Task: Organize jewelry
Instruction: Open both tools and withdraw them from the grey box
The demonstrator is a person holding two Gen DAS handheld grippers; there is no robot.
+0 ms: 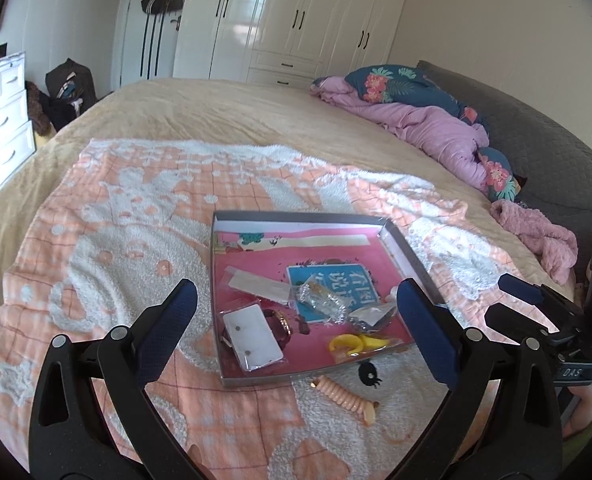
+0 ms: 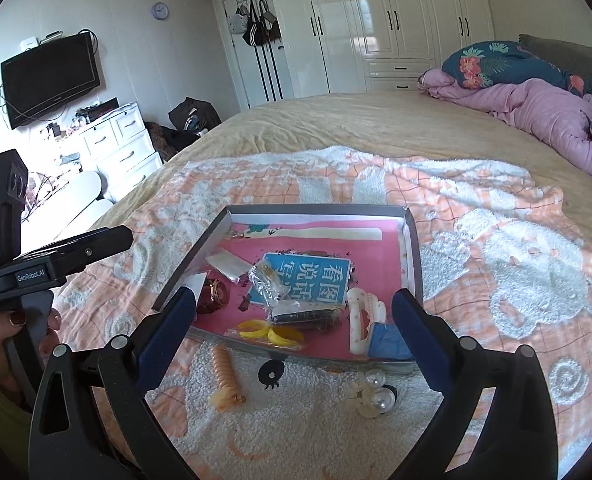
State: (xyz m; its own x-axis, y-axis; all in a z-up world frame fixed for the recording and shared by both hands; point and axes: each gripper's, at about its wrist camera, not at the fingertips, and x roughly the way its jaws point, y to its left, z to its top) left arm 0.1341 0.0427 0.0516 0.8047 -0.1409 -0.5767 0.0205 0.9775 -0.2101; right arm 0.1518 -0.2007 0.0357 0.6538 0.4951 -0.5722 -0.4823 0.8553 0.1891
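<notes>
A shallow grey box (image 1: 399,238) (image 2: 411,240) with a pink floor lies on the towel. It holds bagged jewelry, a yellow ring pair (image 1: 349,345) (image 2: 270,330), an earring card (image 1: 252,338), a brown bracelet (image 2: 215,294) and a white hair claw (image 2: 361,320). In front of it lie a peach spiral hair tie (image 1: 347,398) (image 2: 224,376), a small black piece (image 1: 367,374) (image 2: 272,372) and a pearl clip (image 2: 371,394). My left gripper (image 1: 296,308) is open and empty above the box's near part. My right gripper (image 2: 294,316) is open and empty above the box's near edge.
The box sits on a pink-and-white towel (image 1: 136,216) (image 2: 495,240) on a beige bed. A rumpled pink quilt (image 1: 427,120) (image 2: 535,108) lies at the far right. White drawers (image 2: 116,140) and a bag stand left of the bed.
</notes>
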